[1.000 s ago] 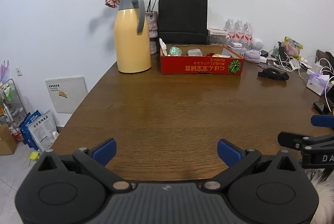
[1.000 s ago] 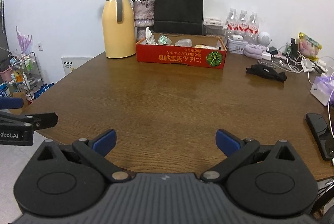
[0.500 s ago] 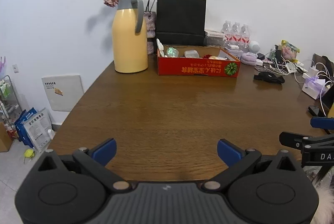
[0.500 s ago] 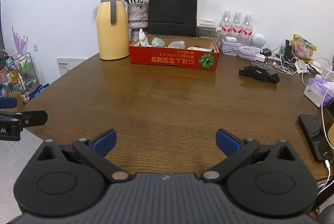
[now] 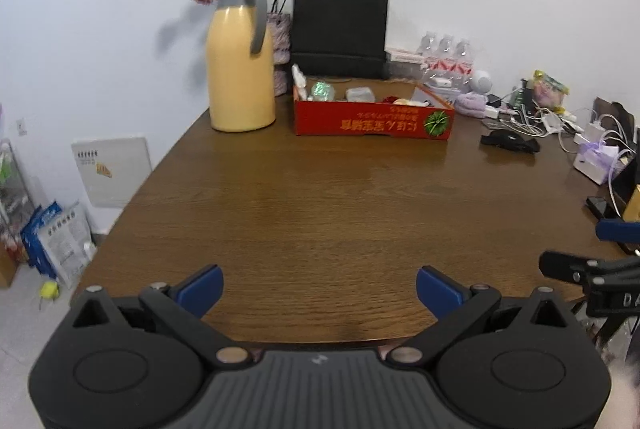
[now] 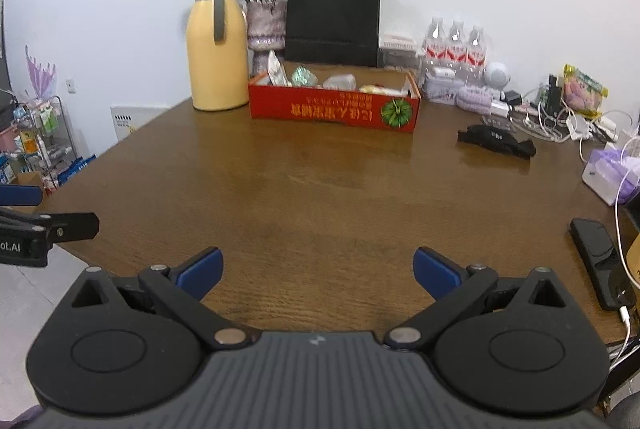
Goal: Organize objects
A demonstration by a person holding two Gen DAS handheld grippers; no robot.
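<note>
A red cardboard box [image 5: 374, 123] holding several small packets stands at the far side of the brown wooden table [image 5: 320, 205]; it also shows in the right wrist view [image 6: 334, 109]. My left gripper [image 5: 319, 289] is open and empty over the table's near edge. My right gripper [image 6: 318, 271] is open and empty, also over the near edge. Each gripper shows at the side of the other's view: the right one [image 5: 588, 269], the left one [image 6: 40, 225].
A yellow thermos jug [image 5: 240, 73], a vase of dried roses [image 6: 266, 29] and a black paper bag [image 5: 340, 29] stand behind the box. Water bottles [image 6: 456, 49], cables, a black strap [image 6: 496, 143], a phone [image 6: 602, 261] and a white box [image 6: 610, 175] crowd the right side.
Both grippers have drawn back from the table, so the box and jug look farther away. The jaws of both have stayed open.
</note>
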